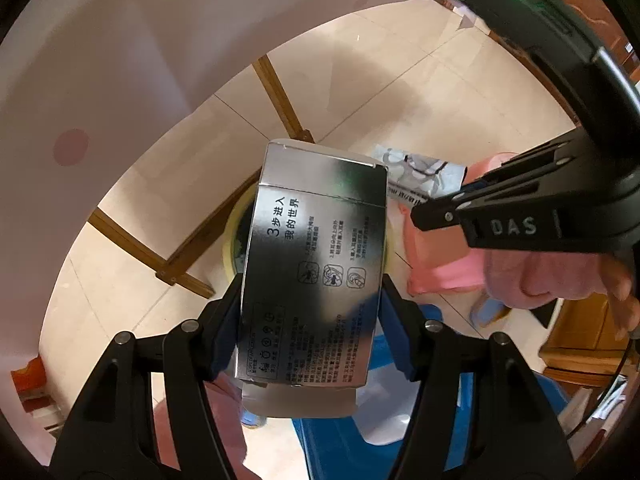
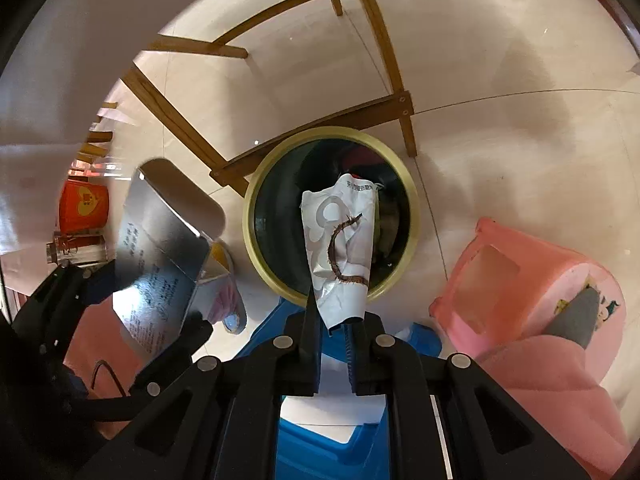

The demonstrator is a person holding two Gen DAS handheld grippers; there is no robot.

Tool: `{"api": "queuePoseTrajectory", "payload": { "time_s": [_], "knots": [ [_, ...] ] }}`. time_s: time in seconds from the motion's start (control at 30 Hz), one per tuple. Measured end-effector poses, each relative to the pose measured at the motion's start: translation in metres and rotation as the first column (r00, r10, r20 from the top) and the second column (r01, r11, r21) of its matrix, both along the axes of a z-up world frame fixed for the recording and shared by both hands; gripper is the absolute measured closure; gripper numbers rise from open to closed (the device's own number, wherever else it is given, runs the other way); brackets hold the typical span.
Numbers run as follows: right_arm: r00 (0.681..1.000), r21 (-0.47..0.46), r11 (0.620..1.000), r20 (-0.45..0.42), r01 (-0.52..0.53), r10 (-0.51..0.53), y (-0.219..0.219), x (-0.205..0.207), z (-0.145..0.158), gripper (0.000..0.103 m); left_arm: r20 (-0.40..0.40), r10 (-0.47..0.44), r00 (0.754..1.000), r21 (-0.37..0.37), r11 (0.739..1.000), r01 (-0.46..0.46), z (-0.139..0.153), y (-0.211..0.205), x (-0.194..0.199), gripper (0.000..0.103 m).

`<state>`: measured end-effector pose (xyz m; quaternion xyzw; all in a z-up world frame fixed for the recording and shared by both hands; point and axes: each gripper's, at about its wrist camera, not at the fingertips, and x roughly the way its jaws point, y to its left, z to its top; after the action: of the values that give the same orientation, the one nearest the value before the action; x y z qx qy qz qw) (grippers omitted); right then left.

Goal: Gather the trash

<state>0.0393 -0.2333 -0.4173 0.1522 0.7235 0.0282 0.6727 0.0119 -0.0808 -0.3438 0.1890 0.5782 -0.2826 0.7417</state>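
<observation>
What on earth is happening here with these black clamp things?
A person is collecting trash with a handheld gripper in each hand. The left gripper clamps a shiny silver carton by its sides. The right gripper is shut on a crumpled white wrapper printed with a centipede. Both point down over a yellow-rimmed trash bin on the tiled floor; the wrapper hangs above its opening. Nothing has been dropped yet.

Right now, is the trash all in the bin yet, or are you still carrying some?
Still carrying some. The bin already has trash in its dark bag. The left claw grips a shiny silver box, and the right claw pinches a crumpled paper wrapper right above the bin's opening. Both pieces still need dropping in. I can't tell whether more trash is left elsewhere.
</observation>
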Motion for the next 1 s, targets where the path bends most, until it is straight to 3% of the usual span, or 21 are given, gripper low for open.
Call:
{"api": "queuePoseTrajectory", "payload": {
  "time_s": [0.27,0.4,0.47,0.53,0.63,0.73,1.0],
  "knots": [
    [1.0,0.004,1.0,-0.006,-0.023,0.023,0.008,0.003,-0.016,0.094,0.068,-0.018,0.997,0.067,0.998,0.014,-0.013,-0.003,0.006,0.044],
    [1.0,0.01,1.0,0.018,-0.008,0.008,0.006,0.006,-0.017,0.088,0.089,-0.009,0.996,0.077,0.997,0.002,-0.014,-0.003,0.007,0.043],
    [1.0,0.005,1.0,0.031,0.001,-0.001,0.006,0.008,-0.014,0.082,0.096,0.001,0.995,0.077,0.997,-0.009,-0.013,-0.007,0.007,0.043],
    [0.998,-0.004,1.0,0.054,0.014,-0.014,0.004,0.01,-0.011,0.068,0.108,0.01,0.994,0.071,0.997,-0.018,-0.013,-0.005,0.008,0.043],
    [0.996,-0.016,0.999,0.08,0.031,-0.029,0.001,0.012,-0.007,0.062,0.097,0.022,0.995,0.059,0.998,-0.028,-0.013,-0.004,0.009,0.041],
    [0.996,-0.018,0.999,0.077,0.037,-0.035,-0.001,0.012,-0.006,0.059,0.105,0.033,0.994,0.055,0.998,-0.039,-0.011,-0.004,0.01,0.02],
    [0.995,-0.025,0.998,0.09,0.051,-0.048,-0.002,0.012,0.0,0.048,0.114,0.047,0.992,0.034,0.998,-0.051,-0.003,0.006,0.015,0.018]
  ]
}}
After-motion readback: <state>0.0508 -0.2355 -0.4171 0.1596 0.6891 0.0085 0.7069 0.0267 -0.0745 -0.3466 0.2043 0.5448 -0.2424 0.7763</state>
